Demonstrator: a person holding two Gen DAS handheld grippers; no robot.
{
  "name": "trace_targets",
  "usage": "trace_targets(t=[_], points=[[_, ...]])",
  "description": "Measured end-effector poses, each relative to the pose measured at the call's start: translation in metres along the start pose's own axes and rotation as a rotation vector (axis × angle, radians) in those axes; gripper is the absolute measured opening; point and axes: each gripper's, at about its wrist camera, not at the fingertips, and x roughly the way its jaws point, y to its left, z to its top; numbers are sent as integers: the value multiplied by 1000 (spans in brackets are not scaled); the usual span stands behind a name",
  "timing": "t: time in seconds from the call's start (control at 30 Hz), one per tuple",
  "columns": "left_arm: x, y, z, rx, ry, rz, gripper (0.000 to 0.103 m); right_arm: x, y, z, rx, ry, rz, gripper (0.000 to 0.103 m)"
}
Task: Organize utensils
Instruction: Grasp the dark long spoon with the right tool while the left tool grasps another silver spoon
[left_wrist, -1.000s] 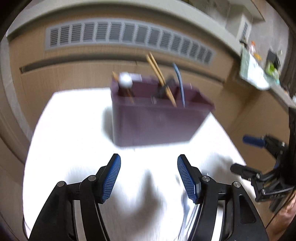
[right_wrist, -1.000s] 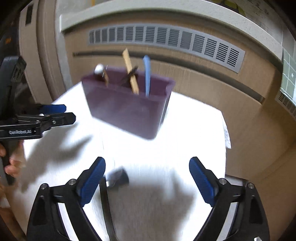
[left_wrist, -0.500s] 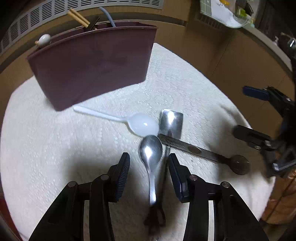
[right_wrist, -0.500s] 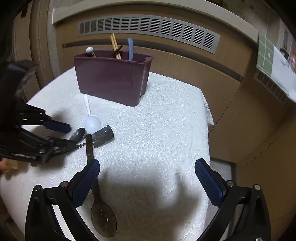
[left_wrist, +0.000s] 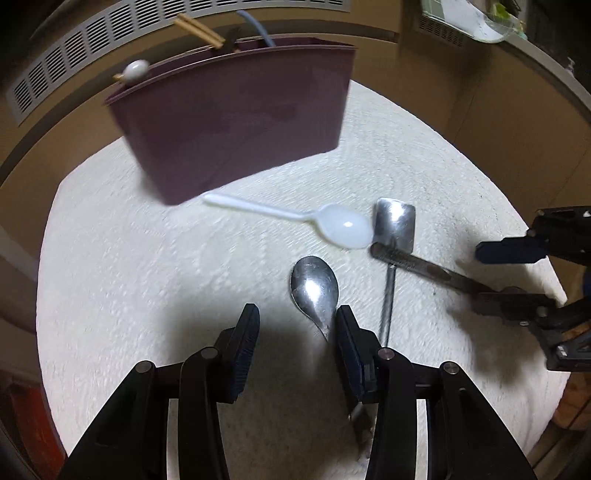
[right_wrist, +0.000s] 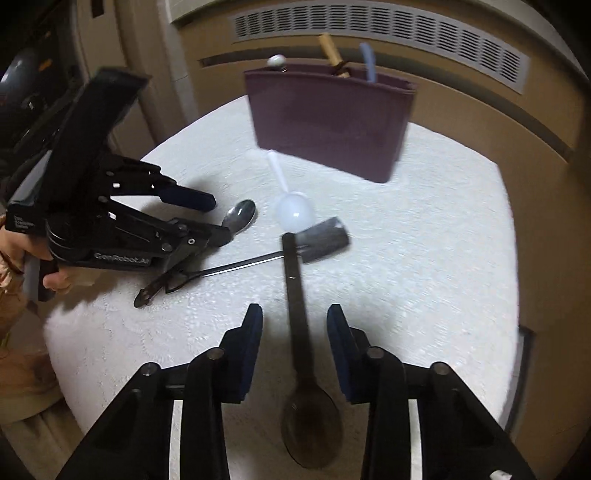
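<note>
A maroon caddy (left_wrist: 236, 125) (right_wrist: 328, 118) with chopsticks and other handles stands at the back of the white cloth. In front lie a white plastic spoon (left_wrist: 343, 225) (right_wrist: 293, 212), a square-headed metal server (left_wrist: 394, 221) (right_wrist: 325, 240), a metal spoon (left_wrist: 314, 284) (right_wrist: 242, 214) and a dark spoon (right_wrist: 310, 424). My left gripper (left_wrist: 295, 332) (right_wrist: 207, 218) is open and low over the metal spoon, whose handle runs beside the right pad. My right gripper (right_wrist: 295, 332) (left_wrist: 511, 277) is closing with the dark spoon's handle (right_wrist: 297, 306) between its pads, which are still apart from it.
The round table (left_wrist: 147, 258) wears a white lace cloth and drops off close behind both grippers. Wooden cabinets with a long vent grille (right_wrist: 388, 33) curve around the back. A person's hand (right_wrist: 55, 282) holds the left gripper at the table's left edge.
Both grippers tipped down and sank from facing the caddy to the utensils on the cloth. The right jaws narrowed around the dark spoon's handle. The left jaws narrowed earlier and shifted beside the metal spoon.
</note>
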Motion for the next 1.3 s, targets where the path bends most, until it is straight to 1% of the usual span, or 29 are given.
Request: trace_targets(t=[0.03,0.1,0.13,0.2,0.3,0.33,0.43,0.5,0.57,0.63,0.67,0.73,0.77,0.8,0.9,0.97,1.1,1.13,1.3], points=[[-3,5,-3,-17,-1,0,44,6,2,3,-4,11,0,27],[-7,13,-6,-58,3,-34,45,20,2,8,4,47,-2,26],[-9,16,-7,-80,7,-57,45,25,1,9,14,61,-3,21],[-12,19,-8,-116,15,-100,45,24,1,10,16,56,-22,11],[-13,19,-4,-142,26,-139,45,18,-4,9,47,43,-24,11],[-11,18,-1,-148,31,-135,45,15,-7,8,63,35,-28,11],[1,9,14,-147,54,-77,45,6,-15,5,94,7,-37,11],[9,1,22,-142,66,-35,45,0,-19,3,114,-11,-59,11],[14,-9,26,-123,56,18,45,-3,-20,2,120,-29,-96,11],[15,-23,25,-89,27,73,45,-6,-21,1,129,-45,-106,11],[14,-26,23,-85,10,83,45,-8,-21,1,133,-52,-110,11],[10,-28,16,-100,-22,84,41,-11,-20,0,134,-69,-115,11],[7,-28,13,-108,-33,87,36,-11,-19,2,136,-75,-108,11],[4,-28,10,-110,-46,85,29,-13,-19,3,141,-85,-100,11],[-4,-28,0,-130,-65,54,29,-15,-17,6,149,-106,-90,11],[-11,-25,-7,-135,-93,58,29,-18,-15,7,155,-115,-86,11],[-29,-16,-16,-178,-163,25,29,-23,-11,9,156,-130,-86,11],[-36,-14,-18,-191,-190,6,29,-25,-10,9,158,-134,-88,11],[-71,-3,-25,-229,-297,-20,29,-37,-6,12,165,-175,-86,11]])
